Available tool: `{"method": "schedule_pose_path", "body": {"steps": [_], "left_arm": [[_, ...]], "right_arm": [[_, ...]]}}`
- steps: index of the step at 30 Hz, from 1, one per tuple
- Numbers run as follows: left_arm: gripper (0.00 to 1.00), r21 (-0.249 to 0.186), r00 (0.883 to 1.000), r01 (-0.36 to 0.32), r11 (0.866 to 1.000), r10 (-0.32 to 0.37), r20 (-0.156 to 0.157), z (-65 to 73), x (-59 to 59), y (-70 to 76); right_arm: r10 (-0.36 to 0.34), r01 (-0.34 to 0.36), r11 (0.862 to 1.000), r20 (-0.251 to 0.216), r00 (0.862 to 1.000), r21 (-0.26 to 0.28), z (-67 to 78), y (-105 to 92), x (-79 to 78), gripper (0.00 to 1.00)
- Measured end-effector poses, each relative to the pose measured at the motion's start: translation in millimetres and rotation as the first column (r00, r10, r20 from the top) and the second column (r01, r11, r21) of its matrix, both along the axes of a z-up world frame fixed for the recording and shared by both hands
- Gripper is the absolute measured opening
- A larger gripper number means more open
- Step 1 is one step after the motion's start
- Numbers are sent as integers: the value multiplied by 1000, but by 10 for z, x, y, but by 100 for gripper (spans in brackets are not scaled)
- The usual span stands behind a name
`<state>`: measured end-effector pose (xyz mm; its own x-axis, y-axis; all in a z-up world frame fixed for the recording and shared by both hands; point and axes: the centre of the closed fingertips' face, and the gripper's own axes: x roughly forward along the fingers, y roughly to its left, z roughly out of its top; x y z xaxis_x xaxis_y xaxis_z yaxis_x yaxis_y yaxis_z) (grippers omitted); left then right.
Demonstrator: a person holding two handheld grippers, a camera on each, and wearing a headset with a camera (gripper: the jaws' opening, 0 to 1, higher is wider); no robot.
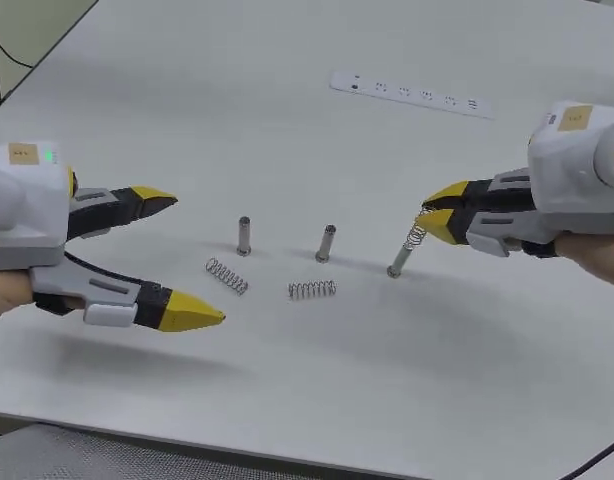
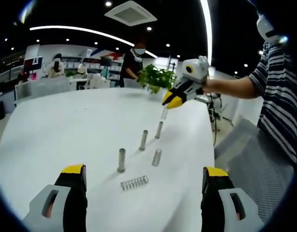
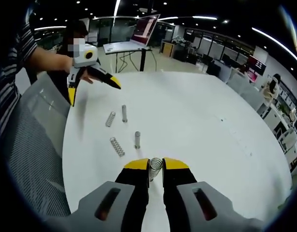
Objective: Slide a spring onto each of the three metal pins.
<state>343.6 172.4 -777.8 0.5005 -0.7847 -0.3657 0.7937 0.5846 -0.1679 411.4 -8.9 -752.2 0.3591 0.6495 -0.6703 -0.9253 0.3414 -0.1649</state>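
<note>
Spring [image 3: 156, 165] pinched between fingers of right gripper [image 3: 156, 170], on leaning pin [image 1: 398, 262]

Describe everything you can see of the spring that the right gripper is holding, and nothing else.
The spring is a small coil of thin silvery wire, metal by its look. The right gripper pinches its upper end between yellow-tipped jaws. It slants down from the tips to the top of the rightmost pin, which leans with its foot on the white table. Its lower coils seem to sit over the pin's top; how far is too small to tell.
</note>
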Motion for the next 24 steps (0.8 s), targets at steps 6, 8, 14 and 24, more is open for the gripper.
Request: {"method": "schedule_pose_path", "body": {"steps": [6,8,14,24], "left_arm": [[97,-2,1000,-4,1000,4,-3,-4,-6,3],[97,-6,1000,-1,1000,1,-3,1,-13,0],[97,-16,1000,-11,1000,11,-3,15,-2,16],[97,-11,1000,-18,1000,18,-8,0,-15,35]], "right_arm": [[-14,14,1000,1,1000,7,-22,-5,13,7],[-20,20,1000,0,1000,12,-21,-5,22,7],[-25,25,1000,-4,1000,13,-49,-7,38,7],[-25,25,1000,-15,1000,7,-112,-6,38,7]]}}
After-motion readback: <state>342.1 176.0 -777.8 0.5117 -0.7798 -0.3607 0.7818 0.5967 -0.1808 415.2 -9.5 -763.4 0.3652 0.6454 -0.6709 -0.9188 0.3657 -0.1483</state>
